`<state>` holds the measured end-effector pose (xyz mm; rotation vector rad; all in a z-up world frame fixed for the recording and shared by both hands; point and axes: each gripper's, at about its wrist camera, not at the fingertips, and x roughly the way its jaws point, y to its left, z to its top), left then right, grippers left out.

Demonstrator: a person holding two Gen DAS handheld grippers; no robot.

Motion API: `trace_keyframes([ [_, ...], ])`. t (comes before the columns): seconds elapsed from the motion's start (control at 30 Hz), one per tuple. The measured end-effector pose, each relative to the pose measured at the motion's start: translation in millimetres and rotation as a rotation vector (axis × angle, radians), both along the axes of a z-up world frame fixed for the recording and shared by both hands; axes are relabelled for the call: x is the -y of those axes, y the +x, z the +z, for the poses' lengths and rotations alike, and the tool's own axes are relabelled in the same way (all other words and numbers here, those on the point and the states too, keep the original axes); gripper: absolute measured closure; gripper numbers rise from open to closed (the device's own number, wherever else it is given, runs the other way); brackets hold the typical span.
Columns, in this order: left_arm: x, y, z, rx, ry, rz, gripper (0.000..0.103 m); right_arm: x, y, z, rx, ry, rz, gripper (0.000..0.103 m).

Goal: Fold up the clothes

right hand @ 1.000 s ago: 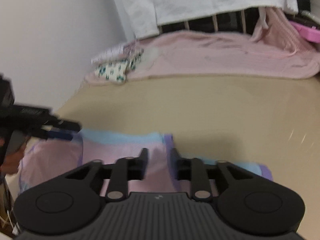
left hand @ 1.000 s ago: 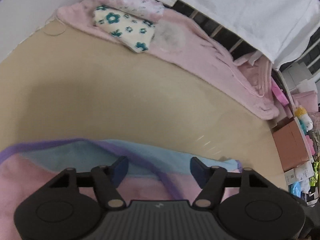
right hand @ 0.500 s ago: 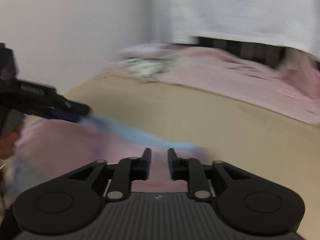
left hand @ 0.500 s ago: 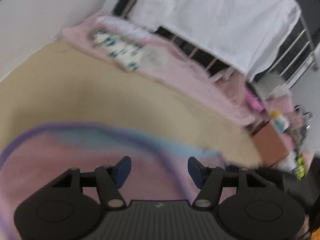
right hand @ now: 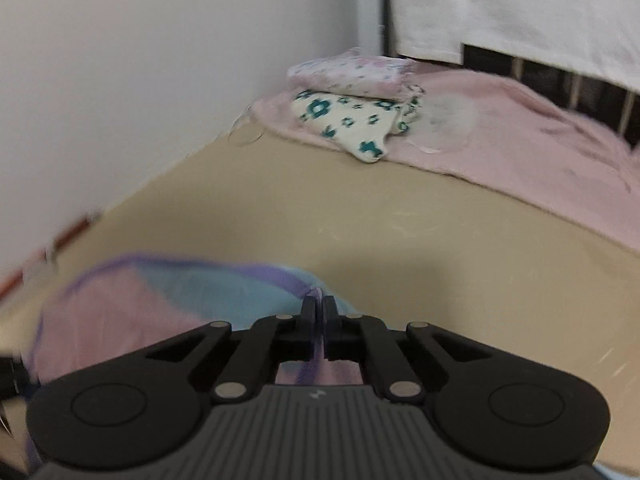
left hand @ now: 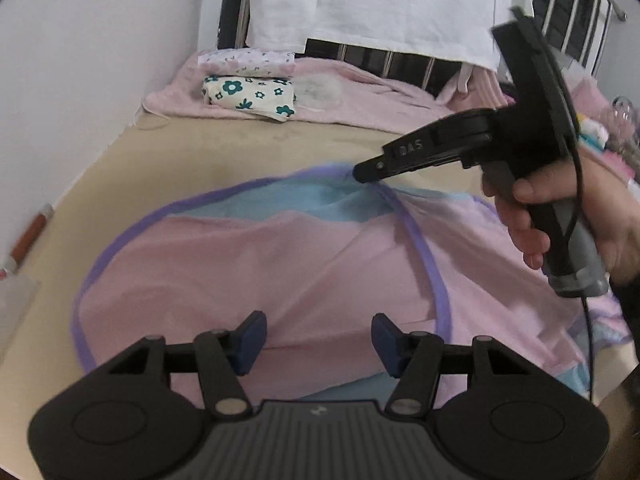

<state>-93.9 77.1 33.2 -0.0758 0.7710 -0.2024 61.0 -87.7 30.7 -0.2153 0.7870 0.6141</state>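
A pink and light-blue garment [left hand: 280, 256] with a purple trim lies spread on a tan bed surface [left hand: 248, 152], occupying the near half of it. Its long axis runs across the left wrist view from left to right; the light-blue band and the curved purple edge face the far end of the bed, and the pink part faces the cameras. A second purple trim line curves from the far edge toward the near right of the cloth. The left gripper [left hand: 318, 338] hangs over the near pink area with its jaws wide apart and nothing between them; contact with the cloth cannot be confirmed. The right gripper [right hand: 319, 308] has its jaws closed to a narrow slit on the purple trim at the far edge of the garment, a strip of purple cloth showing between the fingers. In the left wrist view the same tool [left hand: 366, 170] is seen from the side, its tip meeting the garment's far edge, held by a hand [left hand: 592, 216] at the right. The right wrist view is blurred near the cloth. At the far end of the bed a pink blanket [left hand: 372, 100] lies crosswise, and on its left part rests a folded cream cloth with teal flowers [left hand: 250, 98], with a folded pale pink-print cloth [left hand: 248, 62] stacked just behind it. A white sheet [left hand: 372, 4] hangs over the dark headboard rails [left hand: 384, 60].
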Motion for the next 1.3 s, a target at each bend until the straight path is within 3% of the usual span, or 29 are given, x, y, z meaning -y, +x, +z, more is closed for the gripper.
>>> trace_keyframes([
  [0.03, -2, -2, 1, -0.003, -0.007, 0.019, 0.045, 1, 0, 1, -0.004, 0.006, -0.004, 0.089],
  [0.07, -5, -2, 2, -0.010, -0.033, 0.038, 0.045, 3, 1, 2, -0.007, 0.013, -0.008, 0.071],
  [0.1, -10, -6, 4, -0.019, -0.082, 0.045, 0.045, 4, 1, 3, -0.011, 0.019, -0.012, 0.067],
  [0.17, -19, -13, 8, -0.029, -0.184, 0.033, 0.045, 11, -5, 8, 0.004, 0.035, -0.023, 0.065],
  [0.23, -25, -21, 11, -0.036, -0.266, -0.036, 0.041, 48, -36, 24, 0.086, 0.062, -0.078, 0.056],
  [0.3, -24, -31, 11, -0.058, -0.304, -0.097, 0.040, 91, -69, 35, 0.125, 0.077, -0.148, 0.052],
  [0.37, -17, -40, 9, -0.071, -0.329, -0.144, 0.040, 125, -104, 35, 0.109, 0.090, -0.174, 0.053],
  [0.47, 2, -54, 12, 0.003, -0.287, -0.185, 0.042, 155, -161, 23, 0.076, 0.108, -0.107, 0.053],
  [0.57, 20, -63, 12, 0.053, -0.191, -0.203, 0.045, 155, -208, 7, 0.129, 0.080, 0.018, 0.053],
  [0.6, 26, -64, 11, 0.057, -0.162, -0.206, 0.047, 154, -223, 2, 0.151, 0.068, 0.060, 0.054],
  [0.63, 29, -63, 7, 0.031, -0.141, -0.207, 0.060, 153, -230, -2, 0.164, 0.060, 0.075, 0.055],
  [0.67, 30, -64, 4, 0.023, -0.124, -0.204, 0.080, 153, -231, -5, 0.170, 0.054, 0.066, 0.062],
  [0.73, 29, -67, 0, 0.026, -0.081, -0.191, 0.098, 152, -232, -10, 0.182, 0.043, 0.049, 0.085],
  [0.77, 28, -69, -1, 0.036, -0.054, -0.181, 0.101, 152, -232, -13, 0.188, 0.037, 0.040, 0.099],
  [0.9, 14, -72, -4, 0.038, -0.006, -0.077, 0.101, 161, -238, -14, 0.181, 0.041, 0.026, 0.098],
  [1.03, 7, -75, 10, 0.043, -0.067, -0.022, 0.093, 186, -233, -4, 0.209, 0.048, -0.070, 0.087],
  [1.1, 22, -74, 21, 0.075, -0.113, -0.091, 0.085, 202, -228, 3, 0.240, 0.050, -0.140, 0.078],
  [1.17, 48, -67, 28, 0.091, -0.136, -0.171, 0.067, 218, -223, 10, 0.271, 0.052, -0.209, 0.078],
  [1.3, 116, -46, 28, 0.086, -0.133, -0.345, 0.064, 229, -163, 7, 0.190, 0.023, -0.372, 0.076],
])
